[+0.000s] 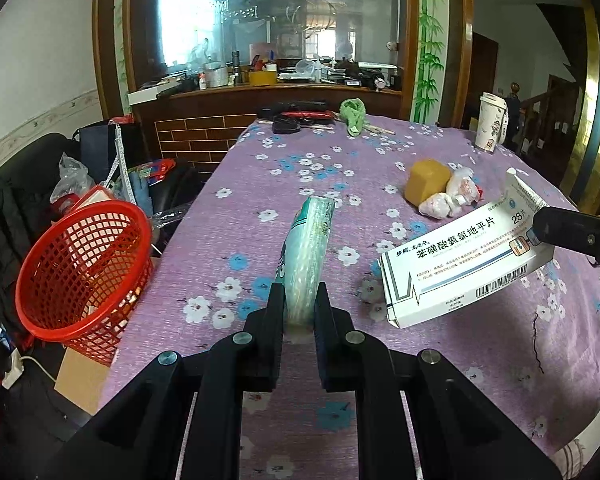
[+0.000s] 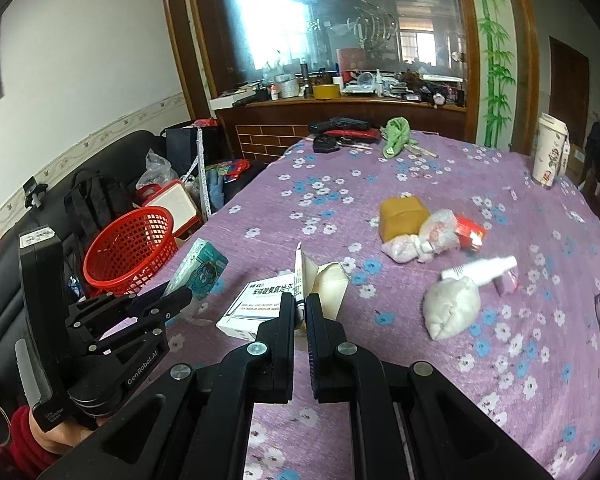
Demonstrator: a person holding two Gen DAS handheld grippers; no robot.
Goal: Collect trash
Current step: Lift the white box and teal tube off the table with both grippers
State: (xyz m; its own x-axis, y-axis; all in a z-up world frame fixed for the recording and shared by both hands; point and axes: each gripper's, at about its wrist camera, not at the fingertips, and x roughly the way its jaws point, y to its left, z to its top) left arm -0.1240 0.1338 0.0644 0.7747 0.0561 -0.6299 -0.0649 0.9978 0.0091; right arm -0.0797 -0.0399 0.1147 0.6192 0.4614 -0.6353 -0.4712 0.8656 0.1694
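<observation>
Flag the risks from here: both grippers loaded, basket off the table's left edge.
1. The right gripper pinches the medicine box only by its thin open flap; the box hangs tilted and might tear free.
2. The red basket leans tilted below the table edge, so a dropped tissue pack from the left gripper could miss.

Place: a lived-in home room.
Evidence: floral-clothed counter [image 1: 260,184]; black sofa [image 2: 112,176] beside it; cluttered wooden glass cabinet [image 1: 284,40] behind the counter.
</observation>
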